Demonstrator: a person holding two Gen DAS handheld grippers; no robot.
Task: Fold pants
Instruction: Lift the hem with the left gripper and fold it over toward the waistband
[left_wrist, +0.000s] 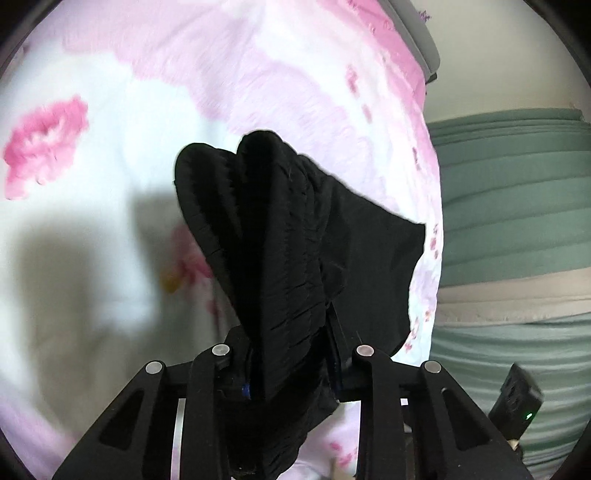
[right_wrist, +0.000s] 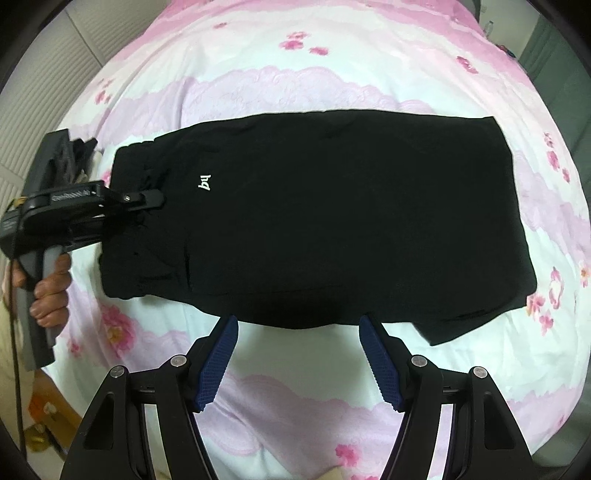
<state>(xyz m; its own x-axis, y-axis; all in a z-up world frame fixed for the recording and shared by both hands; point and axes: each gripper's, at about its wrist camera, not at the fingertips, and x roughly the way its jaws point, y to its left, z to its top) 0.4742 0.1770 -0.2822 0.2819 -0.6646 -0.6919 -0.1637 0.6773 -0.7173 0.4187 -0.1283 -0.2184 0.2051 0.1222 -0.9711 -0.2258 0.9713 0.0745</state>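
Black pants (right_wrist: 332, 221) lie folded lengthwise across a pink and white flowered bedsheet (right_wrist: 295, 66), with the waistband at the left and a small white logo near it. In the right wrist view my left gripper (right_wrist: 147, 197) is clamped on the waistband, and a hand (right_wrist: 51, 291) holds its handle. From the left wrist view the gathered waistband of the pants (left_wrist: 280, 229) bunches up between the fingers of my left gripper (left_wrist: 286, 325), lifted off the sheet. My right gripper (right_wrist: 298, 325) hangs open just above the pants' near edge, its blue pads (right_wrist: 218, 362) bare.
The bed's edge runs along the right of the left wrist view, with green pleated fabric (left_wrist: 517, 203) beyond it. A small black device with a green light (left_wrist: 517, 398) sits by the gripper. A ribbed white panel (right_wrist: 22, 122) stands left of the bed.
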